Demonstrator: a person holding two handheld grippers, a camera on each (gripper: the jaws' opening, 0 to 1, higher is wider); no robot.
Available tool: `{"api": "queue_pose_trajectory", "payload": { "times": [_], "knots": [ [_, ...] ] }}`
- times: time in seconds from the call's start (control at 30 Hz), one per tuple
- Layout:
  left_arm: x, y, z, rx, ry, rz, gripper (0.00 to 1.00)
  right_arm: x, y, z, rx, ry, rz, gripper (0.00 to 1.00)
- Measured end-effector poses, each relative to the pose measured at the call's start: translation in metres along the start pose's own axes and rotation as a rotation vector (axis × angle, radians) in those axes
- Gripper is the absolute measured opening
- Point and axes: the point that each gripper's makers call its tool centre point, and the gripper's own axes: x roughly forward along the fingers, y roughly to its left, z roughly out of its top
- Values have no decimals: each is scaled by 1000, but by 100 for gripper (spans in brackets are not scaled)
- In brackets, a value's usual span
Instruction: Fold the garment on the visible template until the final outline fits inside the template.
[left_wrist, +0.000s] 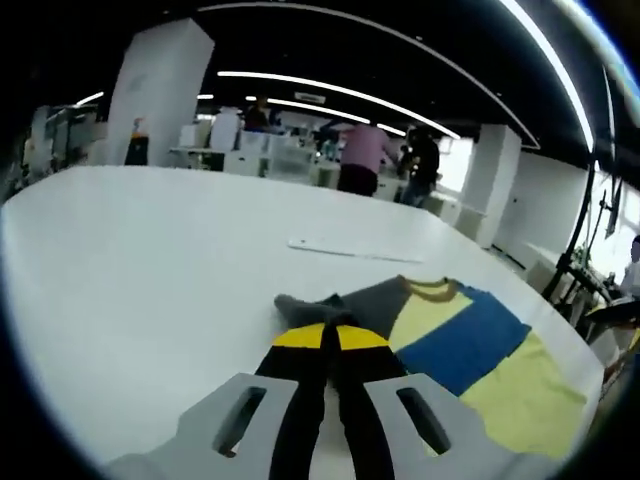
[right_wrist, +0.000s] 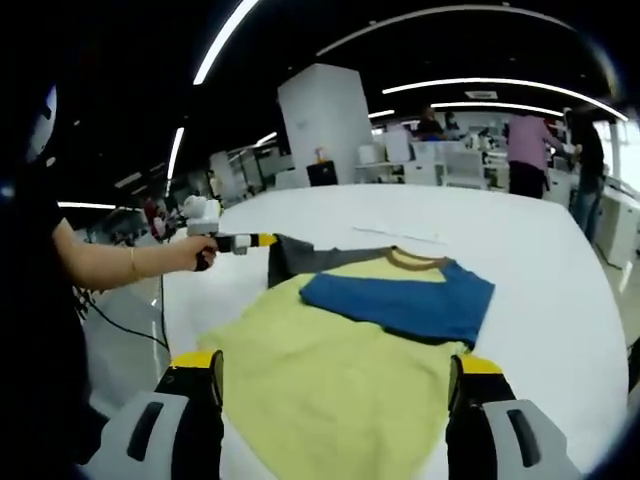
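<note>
Pinching the grey sleeve (left_wrist: 345, 305) with your left gripper (left_wrist: 330, 335), right gripper (right_wrist: 335, 375) gaping over the shirt (right_wrist: 350, 380), you needed a flat, low carry across.

The garment (right_wrist: 350, 370) is pale yellow with a blue sleeve at 1 o'clock, a grey sleeve and an olive-brown collar — on a white desk (left_wrist: 150, 260) — each gripper (right_wrist: 340, 385) black, yellow-tipped.
</note>
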Motion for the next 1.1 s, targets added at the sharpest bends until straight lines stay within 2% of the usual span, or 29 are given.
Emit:
{"api": "queue_pose_trajectory", "payload": {
  "times": [0.2,0.27,0.5,0.6,0.67,0.8,0.93,0.97,1.1],
  "knots": [
    [8,-27,17,17,-29,-53,0,-2,-3,0,7,-5,-6,91],
    [11,-41,21,29,-34,-80,0,-2,-5,-1,8,-6,-6,91],
    [18,-95,13,101,-15,-183,0,-3,-10,-3,19,-7,-12,91],
    [23,-124,-4,143,29,-243,0,-4,-13,-6,25,-5,-17,91],
    [26,-138,-18,212,67,-266,0,-4,-13,-6,27,-4,-21,90],
    [26,-161,-44,299,126,-326,0,-6,-14,-9,32,-2,-30,90],
    [27,-171,-74,366,183,-347,0,-8,-15,-11,42,-1,-41,90],
    [27,-171,-84,372,213,-355,0,-8,-15,-11,45,-1,-42,90],
    [26,-171,-104,387,259,-368,0,-9,-16,-13,49,3,-43,90]
  ]
}}
